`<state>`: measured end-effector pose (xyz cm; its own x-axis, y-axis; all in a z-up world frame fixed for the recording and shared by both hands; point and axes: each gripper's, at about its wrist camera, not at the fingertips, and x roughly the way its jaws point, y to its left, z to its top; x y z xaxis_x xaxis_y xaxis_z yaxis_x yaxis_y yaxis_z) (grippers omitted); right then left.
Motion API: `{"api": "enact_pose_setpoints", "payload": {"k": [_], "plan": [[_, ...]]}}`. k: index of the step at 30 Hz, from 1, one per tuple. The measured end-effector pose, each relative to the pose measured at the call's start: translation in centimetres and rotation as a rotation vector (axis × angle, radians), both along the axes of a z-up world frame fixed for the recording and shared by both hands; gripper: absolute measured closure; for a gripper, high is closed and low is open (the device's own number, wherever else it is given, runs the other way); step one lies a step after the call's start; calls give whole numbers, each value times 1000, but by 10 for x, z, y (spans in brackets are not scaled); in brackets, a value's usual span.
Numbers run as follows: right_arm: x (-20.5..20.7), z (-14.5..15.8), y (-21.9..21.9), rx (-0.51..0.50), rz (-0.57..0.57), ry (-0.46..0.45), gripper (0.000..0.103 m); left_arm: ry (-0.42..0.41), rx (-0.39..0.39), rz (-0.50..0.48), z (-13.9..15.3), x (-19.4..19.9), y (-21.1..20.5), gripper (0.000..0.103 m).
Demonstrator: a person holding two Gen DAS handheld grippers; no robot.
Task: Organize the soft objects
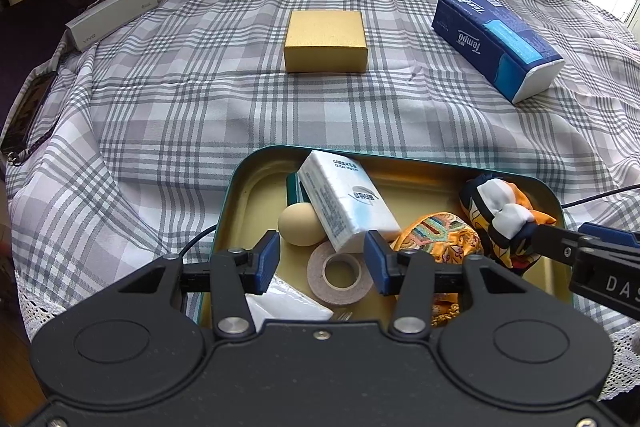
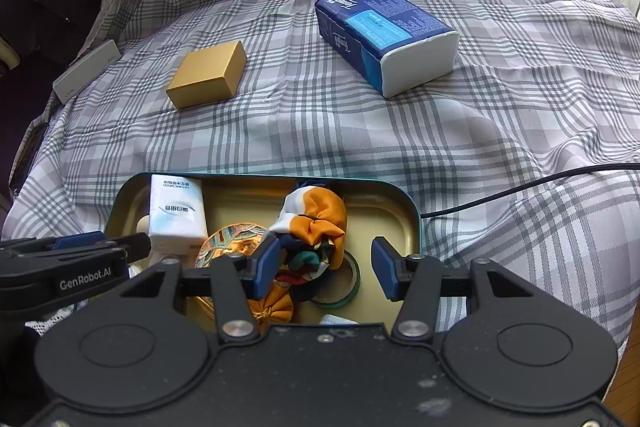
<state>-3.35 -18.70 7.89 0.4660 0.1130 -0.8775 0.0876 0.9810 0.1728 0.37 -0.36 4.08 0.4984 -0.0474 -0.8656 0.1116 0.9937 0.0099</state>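
Most soft things already sit in the tin (image 2: pixel 412 211): small tissue pack (image 2: pixel 176 211), scarf (image 2: pixel 316 219). The big tissue pack (image 2: pixel 384 35) remains on the bed. Left claw (image 1: pixel 322 261) and right claw (image 2: pixel 326 267) hover released, empty.

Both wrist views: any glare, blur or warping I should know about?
Left wrist: top-right corner blown out white, tin tray sharp, fisheye bends the plaid cloth. Right wrist: top edge and right window overexposed, blue tissue pack crisp, specks on the mount.
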Motion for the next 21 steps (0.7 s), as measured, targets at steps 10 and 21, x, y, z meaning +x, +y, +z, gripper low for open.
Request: {"api": "enact_pose_setpoints", "payload": {"k": [10,21], "plan": [[0,-1,0,3,3,1,53,4,2,5,0,-1,1,55],[0,-1,1,4,4,2,53,9,1,16,-2,0,3,55]]}}
